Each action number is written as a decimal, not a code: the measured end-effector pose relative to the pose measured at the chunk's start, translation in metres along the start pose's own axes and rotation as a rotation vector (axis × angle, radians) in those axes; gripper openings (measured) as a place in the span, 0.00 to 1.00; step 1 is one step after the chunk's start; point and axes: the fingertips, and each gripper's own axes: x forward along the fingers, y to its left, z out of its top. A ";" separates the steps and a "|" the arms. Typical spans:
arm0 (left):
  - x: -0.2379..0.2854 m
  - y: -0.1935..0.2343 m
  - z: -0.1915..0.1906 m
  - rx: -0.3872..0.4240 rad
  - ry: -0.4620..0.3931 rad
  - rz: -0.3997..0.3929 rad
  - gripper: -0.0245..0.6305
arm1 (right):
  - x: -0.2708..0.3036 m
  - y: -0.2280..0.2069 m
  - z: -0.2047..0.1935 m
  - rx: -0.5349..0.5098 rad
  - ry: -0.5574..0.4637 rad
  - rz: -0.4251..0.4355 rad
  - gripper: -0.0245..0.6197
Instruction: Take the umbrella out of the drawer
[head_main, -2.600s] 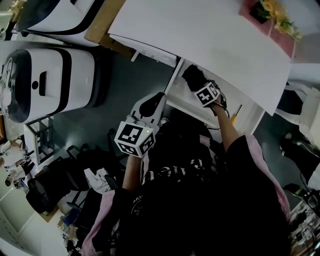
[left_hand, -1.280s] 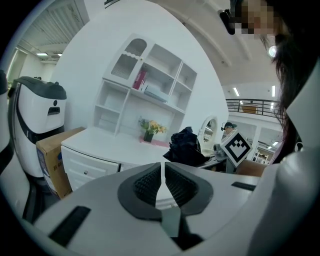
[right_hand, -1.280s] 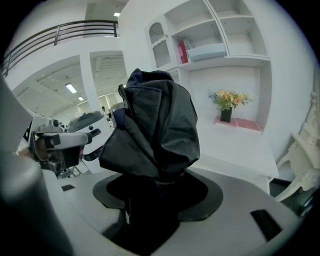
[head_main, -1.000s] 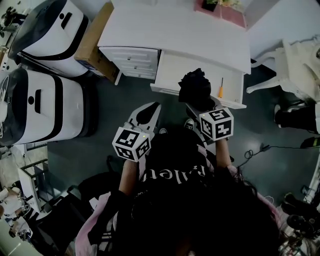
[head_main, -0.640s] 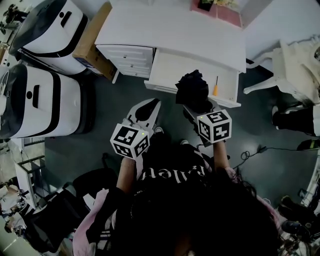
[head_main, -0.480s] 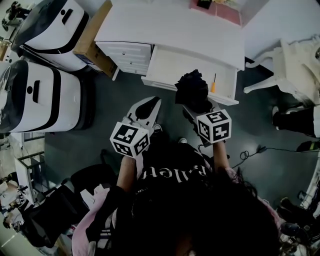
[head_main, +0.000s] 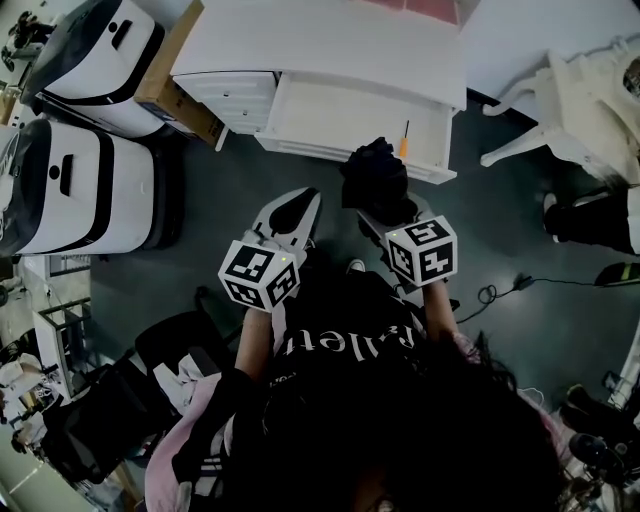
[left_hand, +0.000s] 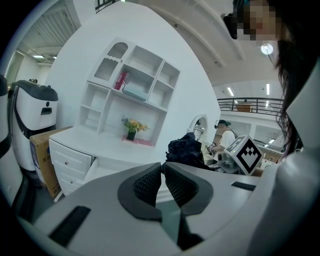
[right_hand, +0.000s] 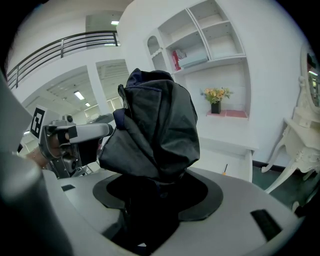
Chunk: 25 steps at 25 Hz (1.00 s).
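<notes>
The folded black umbrella (head_main: 374, 180) is held clear of the drawer, in front of the white desk. My right gripper (head_main: 392, 212) is shut on the umbrella (right_hand: 152, 135), whose dark fabric bunches above the jaws. The open white drawer (head_main: 340, 120) holds an orange-handled screwdriver (head_main: 403, 140) near its right end. My left gripper (head_main: 290, 215) hangs left of the umbrella with its jaws shut on nothing; in the left gripper view its pads (left_hand: 150, 184) meet, and the umbrella (left_hand: 186, 150) shows beyond them.
The white desk (head_main: 320, 40) has a stack of small drawers (head_main: 228, 98) at its left. A cardboard box (head_main: 170, 85) and two white-and-black machines (head_main: 80, 190) stand to the left. A white chair (head_main: 570, 100) is at the right. A cable (head_main: 500, 292) lies on the dark floor.
The umbrella has come out of the drawer in my right gripper and moved back from the desk. The view has drawn away from the desk. My left gripper stays shut beside it.
</notes>
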 end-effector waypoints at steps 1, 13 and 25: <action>0.001 -0.008 -0.003 0.002 0.000 -0.002 0.08 | -0.006 -0.002 -0.005 0.004 -0.002 0.001 0.46; 0.005 -0.082 -0.030 0.036 0.003 -0.024 0.08 | -0.059 -0.020 -0.049 0.055 -0.045 0.006 0.46; 0.007 -0.112 -0.033 0.063 0.003 -0.037 0.08 | -0.084 -0.027 -0.059 0.062 -0.069 0.004 0.46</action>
